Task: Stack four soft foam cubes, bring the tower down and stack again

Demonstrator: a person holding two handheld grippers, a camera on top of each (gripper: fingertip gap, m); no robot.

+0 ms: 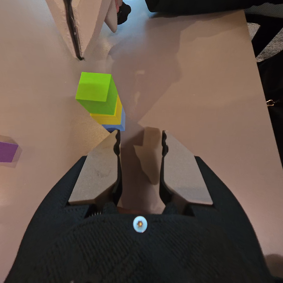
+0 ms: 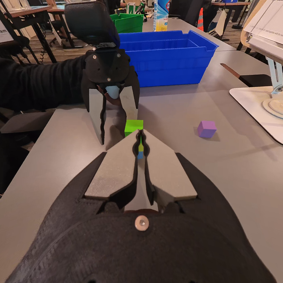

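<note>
A tower of three foam cubes stands on the table (image 1: pixel 199 91): green (image 1: pixel 95 90) on yellow (image 1: pixel 107 118) on blue (image 1: pixel 121 124). A purple cube (image 1: pixel 6 151) lies apart at the far left. My left gripper (image 1: pixel 140 131) is open and empty, its tips just right of the tower's base. In the right wrist view the left gripper (image 2: pixel 117 130) stands beside the green cube (image 2: pixel 134 126), and the purple cube (image 2: pixel 206 129) lies to the right. My right gripper (image 2: pixel 140 131) is shut with nothing between its pads, in front of the tower. It also shows in the left wrist view (image 1: pixel 79 56).
A blue bin (image 2: pixel 168 58) stands at the back of the table, with a green bin (image 2: pixel 128 21) behind it. A white stand base (image 2: pixel 252 104) lies at the right. A dark flat strip (image 2: pixel 245 78) lies near it. A person's dark sleeve (image 2: pixel 38 84) reaches in from the left. The purple cube (image 1: pixel 6 151) is about equally far from each gripper, around 15 centimeters. The right camera catches it too, in the right wrist view (image 2: pixel 200 130).
</note>
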